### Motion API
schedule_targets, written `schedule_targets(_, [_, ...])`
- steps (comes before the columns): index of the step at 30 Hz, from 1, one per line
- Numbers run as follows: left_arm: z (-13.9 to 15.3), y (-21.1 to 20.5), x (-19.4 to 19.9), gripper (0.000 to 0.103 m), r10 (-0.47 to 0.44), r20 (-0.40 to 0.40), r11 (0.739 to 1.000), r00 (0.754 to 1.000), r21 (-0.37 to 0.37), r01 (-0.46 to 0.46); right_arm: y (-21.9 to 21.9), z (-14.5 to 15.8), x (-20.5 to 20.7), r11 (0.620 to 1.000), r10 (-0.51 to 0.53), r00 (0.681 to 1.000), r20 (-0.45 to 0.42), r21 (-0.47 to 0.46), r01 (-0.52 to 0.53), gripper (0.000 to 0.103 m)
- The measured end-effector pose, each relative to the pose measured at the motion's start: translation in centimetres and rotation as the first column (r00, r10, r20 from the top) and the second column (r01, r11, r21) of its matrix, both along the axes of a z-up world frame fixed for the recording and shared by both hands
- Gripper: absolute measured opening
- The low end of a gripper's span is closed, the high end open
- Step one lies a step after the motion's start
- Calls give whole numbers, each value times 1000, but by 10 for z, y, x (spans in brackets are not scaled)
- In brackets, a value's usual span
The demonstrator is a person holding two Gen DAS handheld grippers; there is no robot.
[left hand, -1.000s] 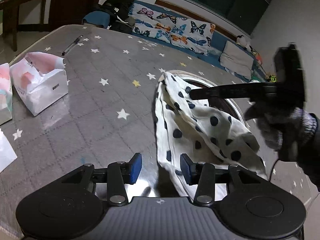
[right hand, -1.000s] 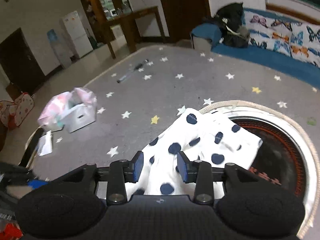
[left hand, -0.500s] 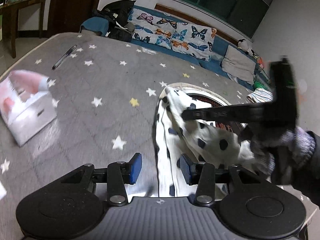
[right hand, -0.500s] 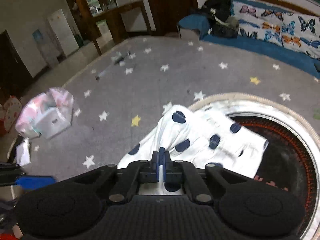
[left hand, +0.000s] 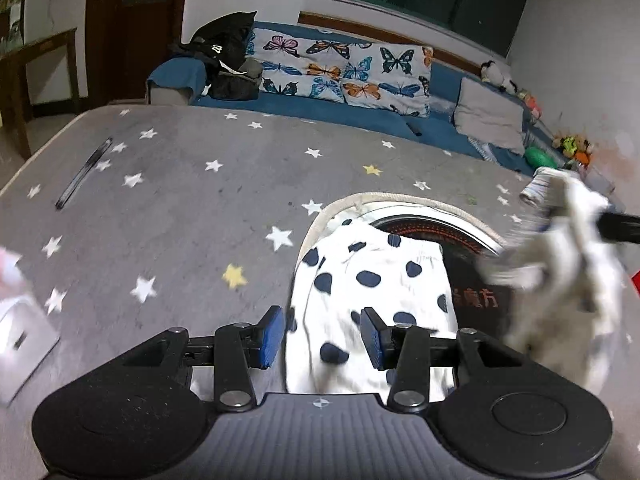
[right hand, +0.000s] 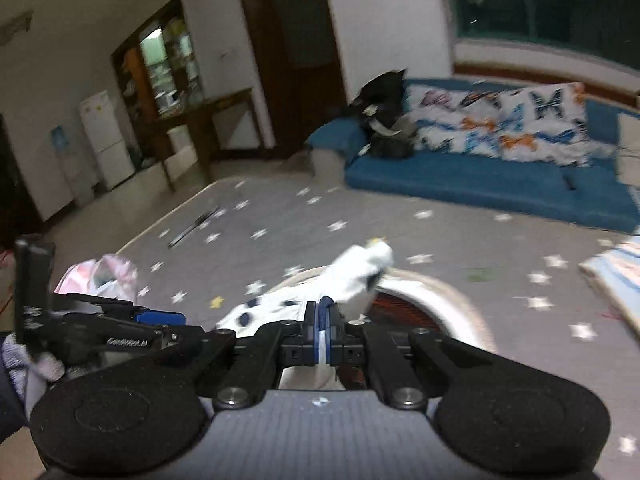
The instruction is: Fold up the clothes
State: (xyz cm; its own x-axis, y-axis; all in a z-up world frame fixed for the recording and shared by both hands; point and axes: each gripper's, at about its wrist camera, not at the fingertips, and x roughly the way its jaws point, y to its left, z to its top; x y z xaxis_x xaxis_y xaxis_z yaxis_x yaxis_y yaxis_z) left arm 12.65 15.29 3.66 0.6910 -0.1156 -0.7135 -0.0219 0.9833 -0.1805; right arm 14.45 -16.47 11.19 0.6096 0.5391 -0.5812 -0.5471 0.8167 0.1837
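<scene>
Polka-dot cloth [left hand: 372, 292], white with dark blue spots, lies in the lower middle of the left wrist view, draped from the grey star-patterned tabletop [left hand: 192, 216] over the rim of a round dark inset ringed in white [left hand: 420, 220]. The left claw [left hand: 323, 335] stands open low in the frame, its blue pads [left hand: 271, 335] apart with the cloth showing between them but not pinched; its jaws have just been opening a little. At the right edge of that view a blurred fold of the cloth [left hand: 560, 280] hangs lifted off the surface.

In the right wrist view the right claw [right hand: 323, 320] is closed on the cloth [right hand: 352, 276], a white strip showing between its pressed pads, and the fabric trails up and away toward mid-frame. The left claw [right hand: 160, 316] appears at the lower left, held by a gloved hand [right hand: 28, 364]. A pen [left hand: 82, 174] lies at the upper left of the tabletop.
</scene>
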Motion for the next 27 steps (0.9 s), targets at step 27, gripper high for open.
schedule_targets(27, [-39,-115,89,57,-256,-28,957,966,136,258,-203,-44,-88,854,-517,853,-76,-111,508,22])
